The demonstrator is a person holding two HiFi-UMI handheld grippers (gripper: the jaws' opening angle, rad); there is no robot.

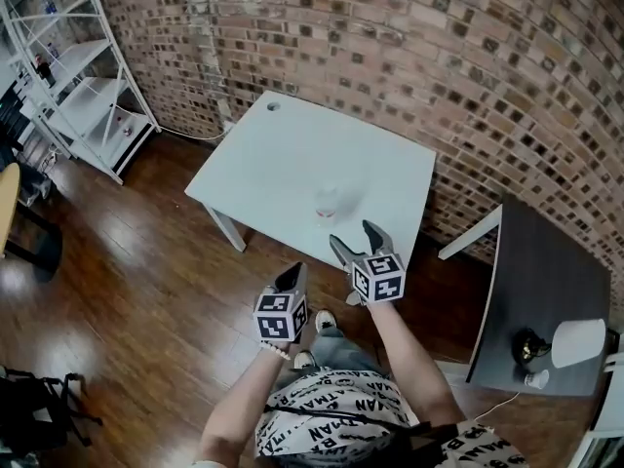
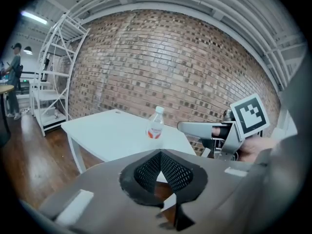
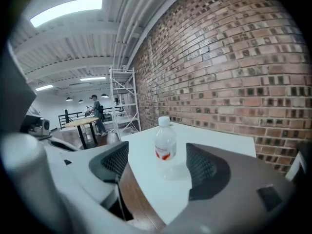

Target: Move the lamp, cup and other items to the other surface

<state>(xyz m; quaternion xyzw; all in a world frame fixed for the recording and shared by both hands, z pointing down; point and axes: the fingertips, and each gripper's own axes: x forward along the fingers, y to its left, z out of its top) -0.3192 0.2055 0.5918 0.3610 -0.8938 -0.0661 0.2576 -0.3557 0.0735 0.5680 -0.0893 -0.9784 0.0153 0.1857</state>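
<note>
Right gripper [image 1: 354, 239] jaws wide apart and empty, lined up on the water bottle [image 1: 327, 201] standing on the white table [image 1: 283, 144], likely to grab it, left gripper [image 1: 291, 279] jaws together, empty, lamp [image 1: 577, 342] on dark table [image 1: 541, 261]

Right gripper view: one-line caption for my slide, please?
Open right gripper faces a clear plastic bottle with white cap, upright on the white table.

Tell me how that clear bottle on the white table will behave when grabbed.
Tall and narrow, the bottle stands upright on the white table, so a high push could tip it. Its round body would likely roll. Thin clear plastic probably flexes when squeezed.
</note>
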